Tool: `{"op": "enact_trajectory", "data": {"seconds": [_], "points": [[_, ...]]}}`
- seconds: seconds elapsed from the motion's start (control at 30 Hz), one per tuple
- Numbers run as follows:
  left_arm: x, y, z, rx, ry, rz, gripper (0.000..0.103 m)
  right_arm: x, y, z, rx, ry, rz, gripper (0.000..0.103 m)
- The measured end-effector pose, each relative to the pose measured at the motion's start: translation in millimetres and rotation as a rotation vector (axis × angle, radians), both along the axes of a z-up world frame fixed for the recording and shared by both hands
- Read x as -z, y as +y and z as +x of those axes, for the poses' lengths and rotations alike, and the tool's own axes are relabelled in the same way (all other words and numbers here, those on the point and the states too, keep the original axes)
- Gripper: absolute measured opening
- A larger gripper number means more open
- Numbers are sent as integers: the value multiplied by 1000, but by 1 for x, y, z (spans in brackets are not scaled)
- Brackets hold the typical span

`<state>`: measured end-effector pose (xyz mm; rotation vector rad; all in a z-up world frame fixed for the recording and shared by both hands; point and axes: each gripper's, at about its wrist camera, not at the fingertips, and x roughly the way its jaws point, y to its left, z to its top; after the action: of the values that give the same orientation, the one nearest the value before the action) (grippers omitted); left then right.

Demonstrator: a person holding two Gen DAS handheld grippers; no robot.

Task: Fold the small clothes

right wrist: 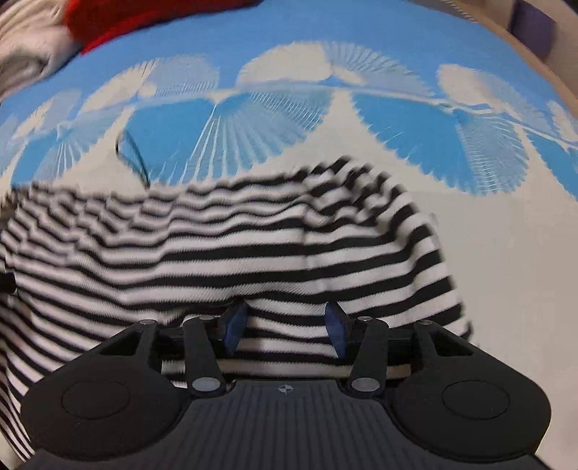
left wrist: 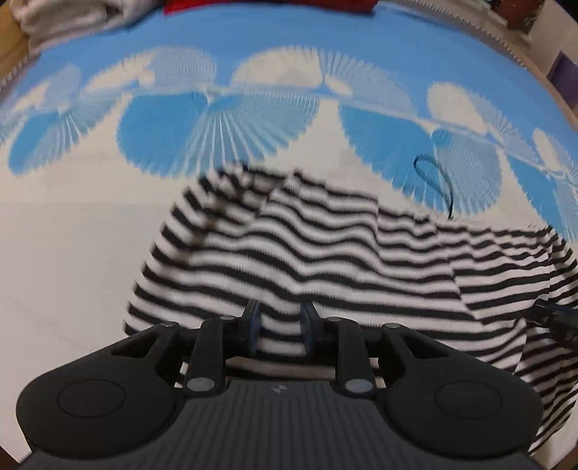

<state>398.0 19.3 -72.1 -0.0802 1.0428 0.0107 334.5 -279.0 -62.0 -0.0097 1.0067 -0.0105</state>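
Striped top (left wrist: pixel 325 260) lies rumpled on the blue-and-cream cloth (left wrist: pixel 72 235), one fold apparently laid over. Left gripper (left wrist: pixel 278 327) part open above it, right gripper (right wrist: pixel 285 325) wider, neither pinching fabric. Smoothing and more folds are likely left.

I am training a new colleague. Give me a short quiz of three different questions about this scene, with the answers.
1. True or false: the striped garment lies on a blue and white patterned cover.
2. Which colour is the cloth at the far top edge in the right wrist view? A green, B red, C yellow.
3. Fill in: the pads on the fingers of the right gripper are ____ in colour.

Key: 1 true; 2 B; 3 blue.
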Motion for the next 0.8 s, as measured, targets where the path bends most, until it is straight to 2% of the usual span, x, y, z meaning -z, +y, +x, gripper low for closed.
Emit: {"op": "enact_trajectory", "data": {"seconds": [0.1, 0.17, 0.23, 0.33, 0.37, 0.47, 0.53, 0.57, 0.63, 0.7, 0.73, 0.8], "points": [[-2, 7, 1, -21, 7, -7, 27, -26, -14, -13, 72, -116, 17, 49], [7, 13, 6, -51, 49, -12, 26, -30, -29, -18, 136, -147, 10, 50], [16, 17, 10, -72, 85, -16, 26, -18, -50, -14, 225, -96, -19, 50], [21, 18, 11, -90, 96, -15, 26, 10, -77, -10, 300, 54, 5, 53], [17, 16, 10, -92, 87, -8, 26, 11, -80, -11, 310, 56, 5, 60], [-7, 10, 2, -83, -8, -34, 26, -3, -83, -18, 347, -15, -4, 58], [-16, 1, -2, -33, -56, -34, 27, -12, -83, -22, 345, -82, 7, 56], [-17, -6, -4, 11, -61, -30, 28, -12, -84, -21, 339, -82, -1, 57], [-5, -19, -3, 81, -16, -23, 33, 4, -88, -18, 355, 4, -35, 61], [18, -30, -2, 126, 73, 9, 39, 22, -94, -18, 377, 104, 7, 67], [25, -34, -3, 132, 83, 34, 41, 22, -96, -18, 389, 98, 16, 67], [18, -38, -6, 123, 49, 57, 41, 12, -89, -20, 375, 59, -14, 66]]}}
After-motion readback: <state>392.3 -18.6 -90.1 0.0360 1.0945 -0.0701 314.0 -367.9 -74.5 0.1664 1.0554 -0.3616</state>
